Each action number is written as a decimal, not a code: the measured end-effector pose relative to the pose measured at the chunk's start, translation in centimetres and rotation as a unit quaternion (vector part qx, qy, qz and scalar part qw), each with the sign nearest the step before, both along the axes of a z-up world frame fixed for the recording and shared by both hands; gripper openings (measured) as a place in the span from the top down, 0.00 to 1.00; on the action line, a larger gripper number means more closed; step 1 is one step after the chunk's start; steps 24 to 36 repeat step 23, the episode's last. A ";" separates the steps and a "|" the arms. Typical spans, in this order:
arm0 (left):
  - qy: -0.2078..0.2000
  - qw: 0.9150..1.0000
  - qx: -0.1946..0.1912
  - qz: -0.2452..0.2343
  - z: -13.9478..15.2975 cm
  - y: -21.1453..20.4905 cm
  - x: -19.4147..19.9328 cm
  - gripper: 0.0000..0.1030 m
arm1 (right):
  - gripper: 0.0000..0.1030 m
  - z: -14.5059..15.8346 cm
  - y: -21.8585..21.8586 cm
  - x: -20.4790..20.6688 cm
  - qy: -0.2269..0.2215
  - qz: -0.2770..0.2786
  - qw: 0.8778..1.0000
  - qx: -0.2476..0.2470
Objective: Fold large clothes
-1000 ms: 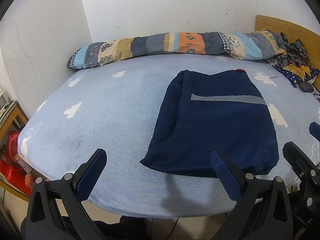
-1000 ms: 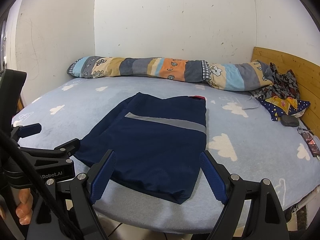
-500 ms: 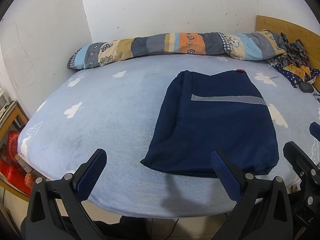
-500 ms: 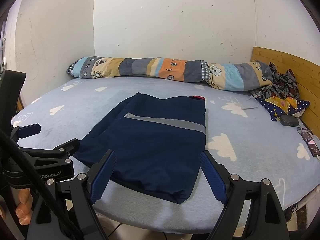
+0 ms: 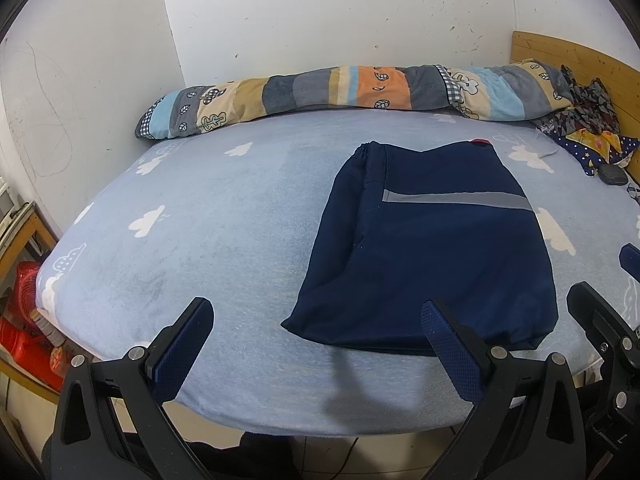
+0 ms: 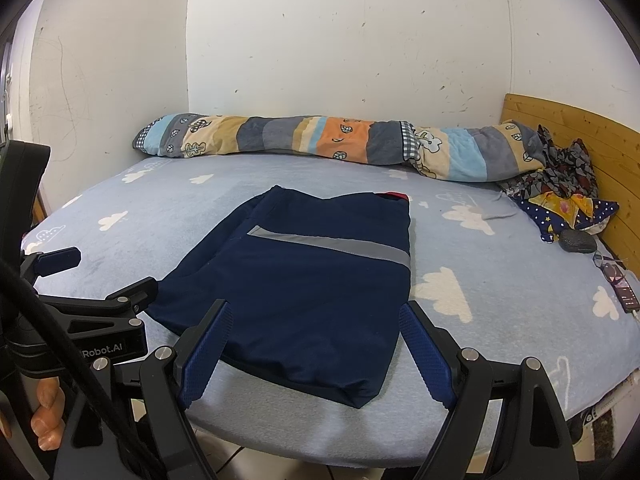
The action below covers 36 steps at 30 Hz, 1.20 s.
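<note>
A navy garment (image 5: 428, 248) with a grey stripe lies folded into a flat rectangle on the light blue cloud-print bed (image 5: 208, 216). It also shows in the right wrist view (image 6: 304, 280). My left gripper (image 5: 316, 344) is open and empty, held off the near bed edge, left of the garment's near hem. My right gripper (image 6: 316, 344) is open and empty, just in front of the garment's near edge. The left gripper's body shows in the right wrist view (image 6: 92, 312).
A long patchwork bolster (image 6: 328, 144) lies along the far wall. Crumpled patterned clothes (image 6: 564, 192), a dark grey pouch (image 6: 578, 241) and a phone (image 6: 624, 294) lie at the right by the wooden headboard (image 6: 560, 120). Red items (image 5: 24, 320) stand on the floor at left.
</note>
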<state>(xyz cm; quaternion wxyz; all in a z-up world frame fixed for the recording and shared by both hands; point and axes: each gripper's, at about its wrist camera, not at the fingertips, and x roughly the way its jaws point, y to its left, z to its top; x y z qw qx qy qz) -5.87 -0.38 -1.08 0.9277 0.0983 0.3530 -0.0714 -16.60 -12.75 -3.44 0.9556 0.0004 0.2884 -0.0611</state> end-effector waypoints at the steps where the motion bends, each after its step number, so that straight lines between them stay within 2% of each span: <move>1: 0.000 1.000 0.000 0.000 0.0 0.0 0.0 0.00 | 0.14 0.0 0.0 0.0 0.000 0.000 1.000 -0.001; 14: 0.001 1.000 0.001 -0.003 0.1 0.0 -0.1 0.00 | 0.14 0.1 -0.1 -0.1 -0.001 -0.001 1.000 0.000; 19: 0.020 1.000 -0.003 -0.015 0.0 0.2 0.1 0.00 | 0.14 0.2 -0.1 -0.2 -0.002 -0.003 1.000 0.000; 36: 0.015 1.000 0.004 -0.012 0.0 0.1 0.0 0.00 | 0.14 0.2 -0.1 -0.2 -0.004 -0.004 1.000 0.000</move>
